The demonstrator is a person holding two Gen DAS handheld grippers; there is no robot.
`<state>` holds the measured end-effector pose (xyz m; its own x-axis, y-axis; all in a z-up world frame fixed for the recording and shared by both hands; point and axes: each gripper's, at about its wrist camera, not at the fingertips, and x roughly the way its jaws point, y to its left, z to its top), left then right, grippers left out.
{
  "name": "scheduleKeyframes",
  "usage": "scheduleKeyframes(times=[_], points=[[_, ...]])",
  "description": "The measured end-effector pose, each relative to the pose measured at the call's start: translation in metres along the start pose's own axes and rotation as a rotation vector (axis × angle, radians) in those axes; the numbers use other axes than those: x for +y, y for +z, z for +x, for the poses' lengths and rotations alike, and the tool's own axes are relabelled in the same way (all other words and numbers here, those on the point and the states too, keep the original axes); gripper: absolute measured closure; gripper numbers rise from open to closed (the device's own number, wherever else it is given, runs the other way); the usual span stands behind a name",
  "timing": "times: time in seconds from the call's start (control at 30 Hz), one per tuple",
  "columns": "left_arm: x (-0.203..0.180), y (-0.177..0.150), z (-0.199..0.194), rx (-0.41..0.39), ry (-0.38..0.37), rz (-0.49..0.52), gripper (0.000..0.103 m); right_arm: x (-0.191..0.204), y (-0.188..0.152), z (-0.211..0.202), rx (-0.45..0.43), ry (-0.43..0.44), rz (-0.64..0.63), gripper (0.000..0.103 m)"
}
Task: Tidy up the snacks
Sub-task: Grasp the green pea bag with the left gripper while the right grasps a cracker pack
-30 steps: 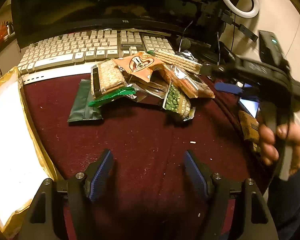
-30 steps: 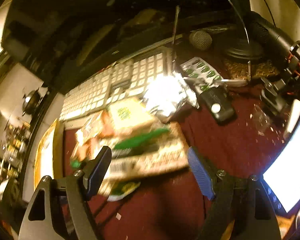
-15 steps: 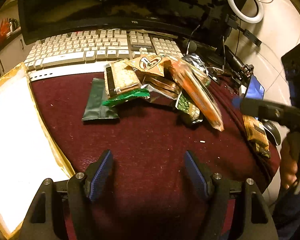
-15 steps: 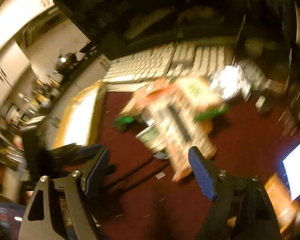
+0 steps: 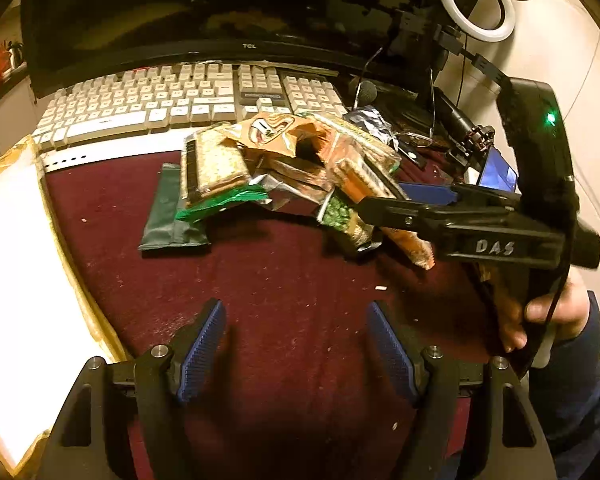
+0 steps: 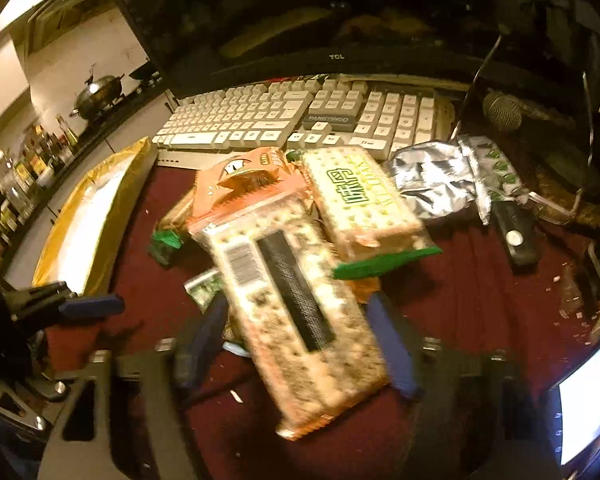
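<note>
On the maroon felt-covered desk (image 5: pixel 300 280), just in front of the cream keyboard (image 5: pixel 172 100), the snacks lie in one loose heap. Right tongs (image 6: pixel 296 340) straddle the long orange-edged clear cracker packet (image 6: pixel 296 320); their jaws have just been closing with the packet between them, and the blue ribbed pads (image 6: pixel 388 344) sit at its two long edges, but blur hides whether they press yet, so no grip is confirmed. Left tongs (image 5: pixel 296 352) hang open and empty over bare felt, near the heap but apart from it. Risk: the packet is glossy, slippery film over brittle crackers; a bite on the edges alone could let it slide out, and a hard squeeze could crack the contents. Its far end lies touching the green-lettered cracker packet (image 6: pixel 360 200) and the torn orange snack bag (image 6: pixel 244 176), so a lift may drag those along or spill the open bag. Other textures: crinkled silver foil wrapper (image 6: pixel 432 184), flat dark green matte pouch (image 5: pixel 168 216), small pea-printed packet (image 5: pixel 340 220) partly beneath the long one. A gold-rimmed white tray (image 5: pixel 16 260) lies at the left, possibly the destination.
</note>
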<state>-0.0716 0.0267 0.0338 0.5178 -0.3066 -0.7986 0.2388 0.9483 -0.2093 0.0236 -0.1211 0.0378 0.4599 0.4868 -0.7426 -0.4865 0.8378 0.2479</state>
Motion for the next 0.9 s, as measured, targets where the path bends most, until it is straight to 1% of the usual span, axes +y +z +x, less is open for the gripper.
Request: scheduleKeyframes(times=[0.03, 0.13, 0.23, 0.3, 0.37, 0.4, 0.43, 0.47, 0.5, 0.57, 0.6, 0.67, 0.7, 0.8, 0.83, 0.87, 0.9], points=[[-0.002, 0.002, 0.003, 0.007, -0.004, 0.001, 0.026, -0.001, -0.002, -0.006, -0.009, 0.019, 0.019, 0.045], [-0.01, 0.008, 0.011, 0.018, -0.02, 0.001, 0.026, -0.004, -0.009, -0.019, -0.044, 0.027, 0.045, 0.046], [-0.022, 0.014, 0.018, 0.019, -0.02, 0.013, 0.026, -0.013, -0.017, -0.031, -0.076, 0.057, 0.096, 0.046], [-0.029, 0.02, 0.024, 0.022, -0.021, 0.022, 0.026, -0.017, -0.021, -0.037, -0.087, 0.042, 0.103, 0.046], [-0.034, 0.025, 0.031, 0.027, -0.015, 0.02, 0.026, -0.022, -0.025, -0.042, -0.097, -0.01, 0.117, 0.046], [-0.036, 0.028, 0.035, 0.024, -0.018, 0.017, 0.026, -0.026, -0.026, -0.043, -0.1, -0.021, 0.13, 0.047], [-0.038, 0.032, 0.039, 0.021, -0.012, 0.01, 0.026, -0.032, -0.029, -0.044, -0.104, -0.015, 0.154, 0.05], [-0.039, 0.034, 0.043, 0.023, -0.008, 0.006, 0.026, -0.036, -0.03, -0.044, -0.104, -0.004, 0.171, 0.051], [-0.041, 0.037, 0.047, 0.028, -0.01, 0.004, 0.029, -0.039, -0.032, -0.044, -0.105, 0.008, 0.185, 0.051], [-0.044, 0.042, 0.056, 0.042, -0.008, 0.002, 0.042, -0.043, -0.034, -0.042, -0.096, 0.015, 0.198, 0.051], [-0.045, 0.044, 0.059, 0.048, -0.007, -0.001, 0.046, -0.043, -0.035, -0.042, -0.097, 0.014, 0.195, 0.051], [-0.047, 0.046, 0.066, 0.055, -0.009, -0.007, 0.058, -0.043, -0.035, -0.042, -0.099, 0.012, 0.191, 0.051], [-0.049, 0.047, 0.07, 0.058, -0.007, -0.001, 0.061, -0.042, -0.036, -0.041, -0.099, 0.009, 0.188, 0.051], [-0.052, 0.049, 0.071, 0.027, 0.011, 0.009, 0.065, -0.038, -0.036, -0.04, -0.086, -0.008, 0.169, 0.05], [-0.053, 0.048, 0.071, 0.015, 0.013, 0.015, 0.07, -0.038, -0.036, -0.04, -0.083, -0.01, 0.169, 0.049], [-0.053, 0.048, 0.069, 0.009, 0.012, 0.015, 0.072, -0.036, -0.036, -0.039, -0.074, -0.009, 0.164, 0.048], [-0.052, 0.048, 0.069, 0.008, 0.008, 0.015, 0.072, -0.036, -0.037, -0.039, -0.072, -0.008, 0.158, 0.048]])
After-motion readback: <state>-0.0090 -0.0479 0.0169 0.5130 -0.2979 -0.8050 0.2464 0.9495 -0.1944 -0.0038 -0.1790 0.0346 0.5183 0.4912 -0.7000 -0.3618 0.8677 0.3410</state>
